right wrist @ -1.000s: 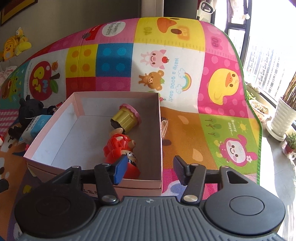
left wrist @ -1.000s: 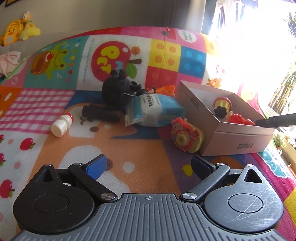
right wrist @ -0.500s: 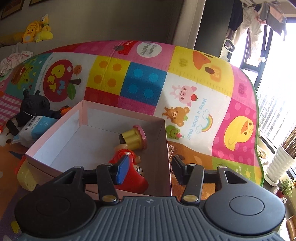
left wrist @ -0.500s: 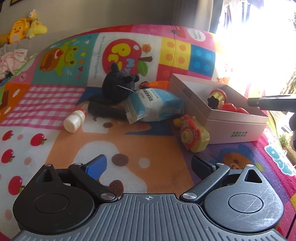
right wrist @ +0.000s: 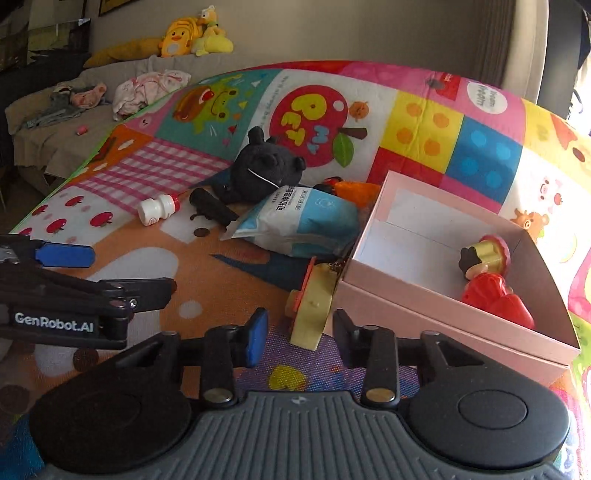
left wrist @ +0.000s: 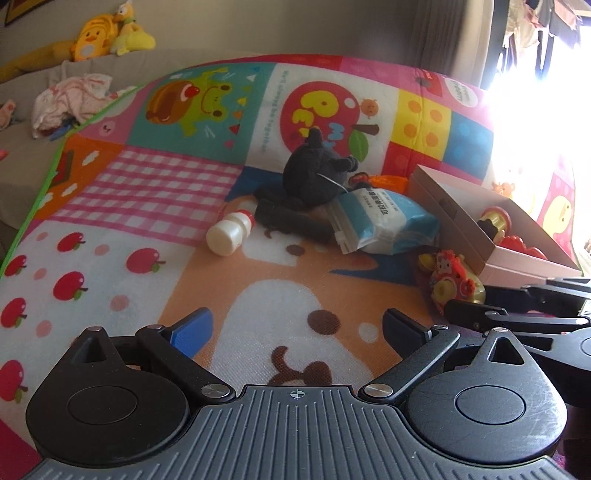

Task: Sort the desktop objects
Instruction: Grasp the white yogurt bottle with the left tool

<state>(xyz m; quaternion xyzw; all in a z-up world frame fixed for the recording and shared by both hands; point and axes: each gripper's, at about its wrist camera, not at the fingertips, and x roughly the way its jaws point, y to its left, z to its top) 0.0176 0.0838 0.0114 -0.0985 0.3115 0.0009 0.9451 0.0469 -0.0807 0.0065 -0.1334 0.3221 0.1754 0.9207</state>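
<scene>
- Jaws on my right gripper [right wrist: 297, 341] are closing around the yellow toy camera [right wrist: 312, 306], pads not yet pressing.
- Camera leans against the pink box [right wrist: 443, 317].
- My left gripper [left wrist: 297, 332] hangs released, empty.

you have a bright patchwork cartoon play mat [left wrist: 155, 192] covering the floor, with a beige fabric sofa [right wrist: 74, 122] behind it against a plain grey wall [right wrist: 332, 33]. harsh daylight floods in from the window [left wrist: 554, 74] on the right.
</scene>
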